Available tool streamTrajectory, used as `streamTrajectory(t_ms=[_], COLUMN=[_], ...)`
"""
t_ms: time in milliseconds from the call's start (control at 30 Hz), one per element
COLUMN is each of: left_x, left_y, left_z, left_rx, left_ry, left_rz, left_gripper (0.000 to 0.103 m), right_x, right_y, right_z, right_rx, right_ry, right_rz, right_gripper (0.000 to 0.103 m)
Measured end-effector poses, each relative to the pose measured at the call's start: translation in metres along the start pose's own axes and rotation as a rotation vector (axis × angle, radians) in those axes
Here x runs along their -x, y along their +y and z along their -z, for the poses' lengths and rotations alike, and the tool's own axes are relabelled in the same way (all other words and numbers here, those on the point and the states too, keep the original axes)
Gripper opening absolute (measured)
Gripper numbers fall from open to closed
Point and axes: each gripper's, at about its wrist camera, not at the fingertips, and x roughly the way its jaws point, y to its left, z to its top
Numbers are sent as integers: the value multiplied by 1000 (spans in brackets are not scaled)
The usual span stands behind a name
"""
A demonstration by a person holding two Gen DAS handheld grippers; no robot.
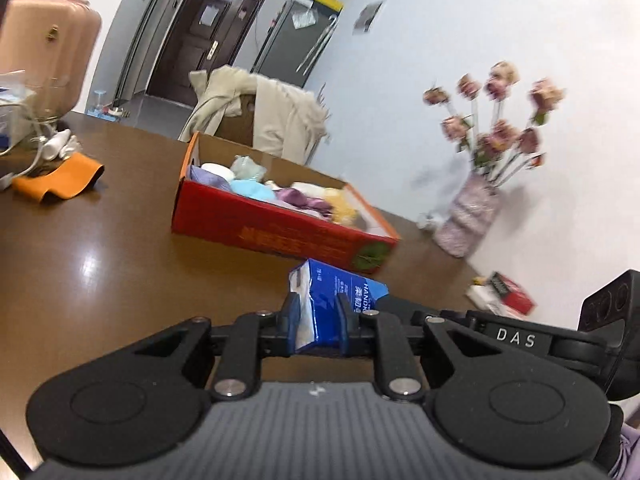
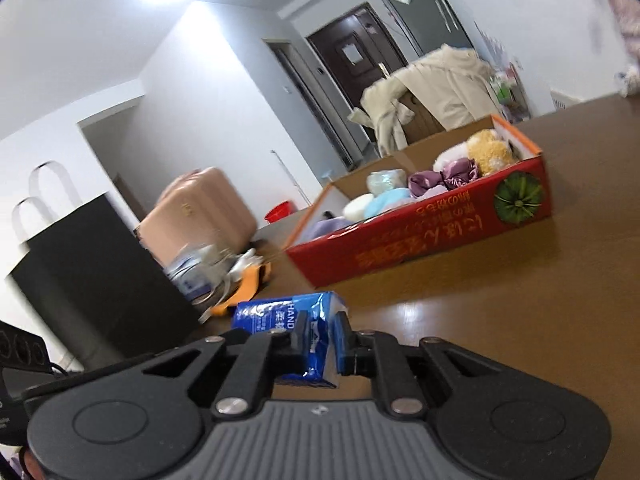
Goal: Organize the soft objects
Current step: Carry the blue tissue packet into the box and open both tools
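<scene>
Tissue pack (image 1: 340,300), blue and crumpled, is being pinched at one end by the left claw (image 1: 316,312) and at the other by the right claw (image 2: 324,336), above the brown bench (image 1: 100,248). Beyond, plush toys (image 2: 490,152) are being held in a red cardboard box (image 1: 280,232).

The blue tissue pack (image 1: 344,292) reads "HAND" in white with Chinese characters beside it. "DAS" stands on the right gripper's body (image 1: 516,338). The red box (image 2: 440,236) carries yellow Chinese lettering, unreadable here.
</scene>
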Motion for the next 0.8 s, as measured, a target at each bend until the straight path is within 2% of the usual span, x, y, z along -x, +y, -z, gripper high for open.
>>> streamTrajectory(t_ms=[133, 400, 600, 800], left_x=[33, 65, 68, 50], left_y=[-20, -53, -60, -57], left_z=[18, 35, 38, 30], left_rx=[-25, -90, -100, -84], left_ry=[9, -32, -32, -15], left_rz=[14, 1, -6, -6], left_gripper=[19, 18, 18, 18], right_x=[43, 88, 94, 82], right_y=[18, 32, 31, 20], right_z=[20, 32, 32, 23], right_rx=[35, 69, 64, 38], right_ry=[-12, -70, -81, -68], right_rz=[14, 14, 18, 23], right_gripper=[11, 11, 12, 12])
